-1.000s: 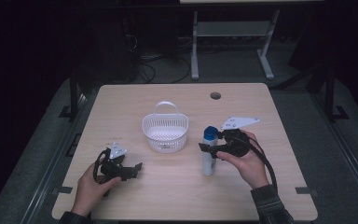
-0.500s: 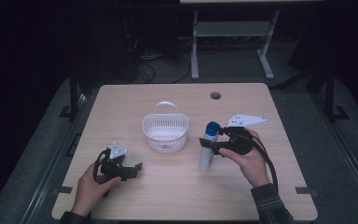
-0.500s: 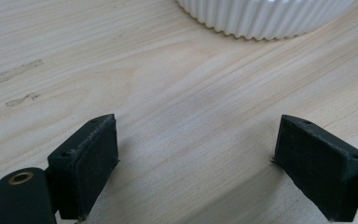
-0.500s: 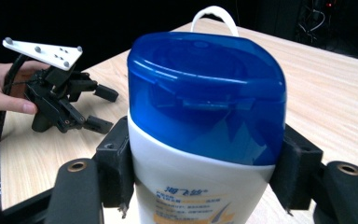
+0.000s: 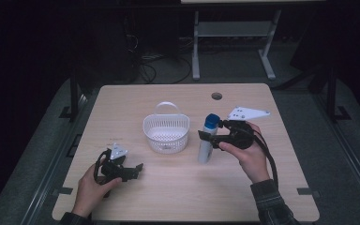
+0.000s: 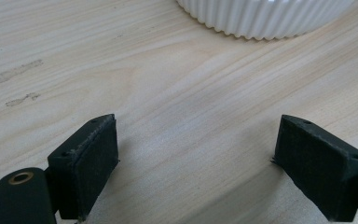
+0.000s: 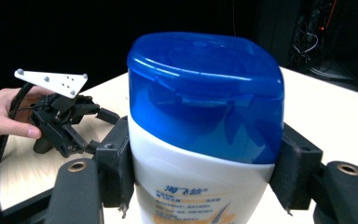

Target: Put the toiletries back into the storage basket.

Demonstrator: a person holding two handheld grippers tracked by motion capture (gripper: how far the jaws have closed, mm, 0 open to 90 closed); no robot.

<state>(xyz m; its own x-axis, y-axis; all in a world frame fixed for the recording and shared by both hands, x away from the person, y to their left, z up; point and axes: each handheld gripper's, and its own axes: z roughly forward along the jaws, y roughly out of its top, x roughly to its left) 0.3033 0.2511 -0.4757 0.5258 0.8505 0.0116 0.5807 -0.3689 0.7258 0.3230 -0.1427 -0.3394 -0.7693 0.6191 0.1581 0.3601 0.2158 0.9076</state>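
Bottle (image 7: 200, 140) base behind right tongs (image 7: 205, 170)

Upright bottle (image 5: 206, 139) beside white basket (image 5: 166, 131)

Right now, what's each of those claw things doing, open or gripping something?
Left gripper: open, holding nothing, low over the table.
Right gripper: closed on the blue-capped shampoo bottle, held upright.

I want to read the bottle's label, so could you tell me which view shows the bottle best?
The right gripper view: the bottle is close up, its blue cap and label top clear. The high view shows it small, beside the basket.
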